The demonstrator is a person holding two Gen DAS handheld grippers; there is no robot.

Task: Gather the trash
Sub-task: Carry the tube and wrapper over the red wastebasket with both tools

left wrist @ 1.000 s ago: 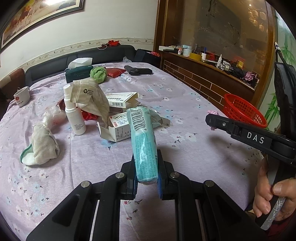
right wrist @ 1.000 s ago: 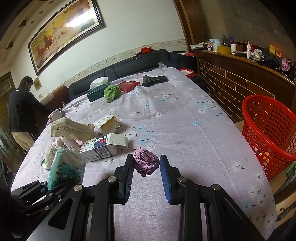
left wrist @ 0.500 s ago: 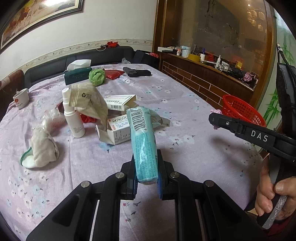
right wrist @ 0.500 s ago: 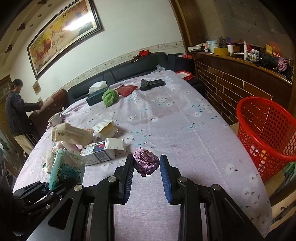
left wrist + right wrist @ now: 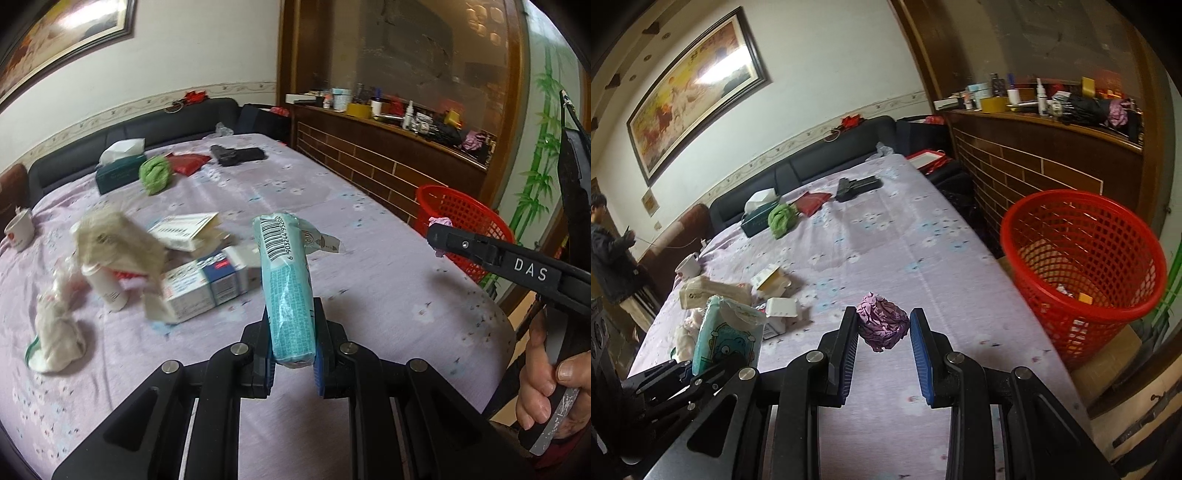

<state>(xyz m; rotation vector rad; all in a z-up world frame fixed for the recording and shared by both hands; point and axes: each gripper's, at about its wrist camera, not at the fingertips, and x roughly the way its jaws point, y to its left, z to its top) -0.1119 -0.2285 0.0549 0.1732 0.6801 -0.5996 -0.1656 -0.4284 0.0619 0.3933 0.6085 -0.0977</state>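
My left gripper (image 5: 293, 332) is shut on a teal wet-wipe packet (image 5: 286, 280), which sticks up and forward above the purple tablecloth (image 5: 369, 266). My right gripper (image 5: 883, 326) is shut on a crumpled purple paper ball (image 5: 882, 325), held above the table near its right edge. A red mesh basket (image 5: 1082, 258) stands on the floor just right of the table, with a few scraps inside. In the left wrist view the right gripper (image 5: 439, 236) reaches in from the right, close to the basket (image 5: 461, 218), with a hand (image 5: 546, 384) on its grip. The right wrist view catches the teal packet (image 5: 727, 336) at lower left.
A pile lies left of centre: cartons (image 5: 207, 284), a beige tissue pack (image 5: 118, 243), a white bottle (image 5: 107, 288), a white cloth (image 5: 55, 336). Further back sit a green cloth (image 5: 155, 177), tissue box (image 5: 118, 170) and cup (image 5: 18, 229). A person (image 5: 609, 251) stands far left.
Both grippers have risen and swung right with their loads. The red basket now looms larger and closer in the right wrist view, and the pile has slid left.
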